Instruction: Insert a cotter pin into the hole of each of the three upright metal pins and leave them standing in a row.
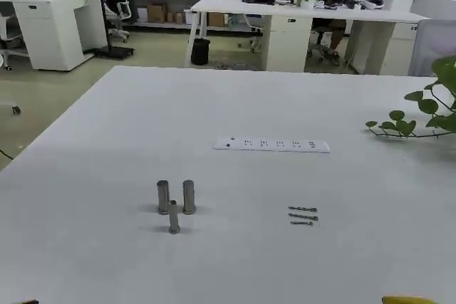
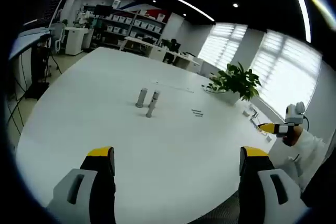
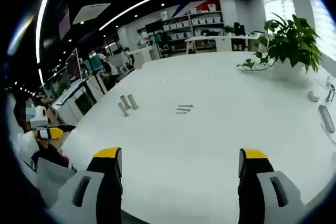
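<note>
- White rectangular worktable [image 1: 107,140]: bears all items.
- Yellow-tipped left gripper [image 2: 177,156], right gripper [image 3: 179,156]: jaws spread wide, empty, over the near edge.
- White plastic power strip [image 1: 271,145]: flat, mid-table.
- Three grey metal cylindrical pins [image 1: 176,203]: upright, clustered.
- Three small metal cotter pins [image 1: 303,216]: flat, parallel, well right of the cylindrical pins.

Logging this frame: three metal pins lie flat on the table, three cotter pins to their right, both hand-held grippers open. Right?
Not quite: the head view shows the metal pins standing upright in a tight cluster, not flat. The rest holds: three cotter pins lie to their right on the table, and the left hand-held gripper and right hand-held gripper are open.
</note>
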`<state>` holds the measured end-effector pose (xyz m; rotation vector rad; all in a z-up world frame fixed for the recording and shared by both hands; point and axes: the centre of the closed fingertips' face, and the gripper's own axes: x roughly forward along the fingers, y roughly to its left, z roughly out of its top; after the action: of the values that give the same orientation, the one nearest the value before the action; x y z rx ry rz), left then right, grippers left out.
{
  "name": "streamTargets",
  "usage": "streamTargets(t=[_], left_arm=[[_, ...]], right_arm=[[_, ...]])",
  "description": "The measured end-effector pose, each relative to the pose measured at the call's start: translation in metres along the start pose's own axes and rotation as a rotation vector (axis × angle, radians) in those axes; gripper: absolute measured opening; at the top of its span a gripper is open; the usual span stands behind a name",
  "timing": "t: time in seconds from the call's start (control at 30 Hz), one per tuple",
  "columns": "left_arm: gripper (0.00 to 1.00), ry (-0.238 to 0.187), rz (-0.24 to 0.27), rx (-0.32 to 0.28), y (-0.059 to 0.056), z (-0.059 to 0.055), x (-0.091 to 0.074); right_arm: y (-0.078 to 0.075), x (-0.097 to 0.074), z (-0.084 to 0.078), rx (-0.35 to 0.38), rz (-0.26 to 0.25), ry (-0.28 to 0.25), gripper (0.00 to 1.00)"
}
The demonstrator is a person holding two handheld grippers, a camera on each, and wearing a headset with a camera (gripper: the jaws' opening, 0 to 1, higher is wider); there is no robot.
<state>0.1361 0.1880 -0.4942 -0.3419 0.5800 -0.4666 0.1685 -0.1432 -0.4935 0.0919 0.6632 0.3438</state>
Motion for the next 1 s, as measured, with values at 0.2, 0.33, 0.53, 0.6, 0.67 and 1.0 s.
streamTargets(t=[0.2,0.33,0.53,0.6,0.67,1.0], left_arm=[[0.99,0.009,-0.007,0.003,-0.0017,-0.0004,0.0018],[0.99,0.015,-0.008,0.007,-0.0024,-0.0014,0.0031],[0.99,0.021,-0.014,0.004,-0.0041,-0.0040,0.0047],[0.99,0.022,-0.015,0.003,-0.0046,-0.0048,0.0051],[0.99,0.021,-0.017,0.002,-0.0053,-0.0050,0.0055],[0.99,0.027,-0.003,0.002,-0.0016,-0.0070,0.0041]], right_arm=[[-0.0002,0.0002,-0.0020,0.003,-0.002,0.006,0.92],[-0.0007,0.0000,-0.0043,0.008,-0.001,0.015,0.91],[-0.0020,-0.0005,-0.0070,-0.008,-0.004,0.019,0.91],[-0.0020,-0.0005,-0.0079,-0.014,-0.004,0.024,0.92],[-0.0019,-0.0004,-0.0083,-0.011,-0.003,0.025,0.92],[-0.0012,0.0000,-0.0103,-0.004,0.001,0.026,0.91]])
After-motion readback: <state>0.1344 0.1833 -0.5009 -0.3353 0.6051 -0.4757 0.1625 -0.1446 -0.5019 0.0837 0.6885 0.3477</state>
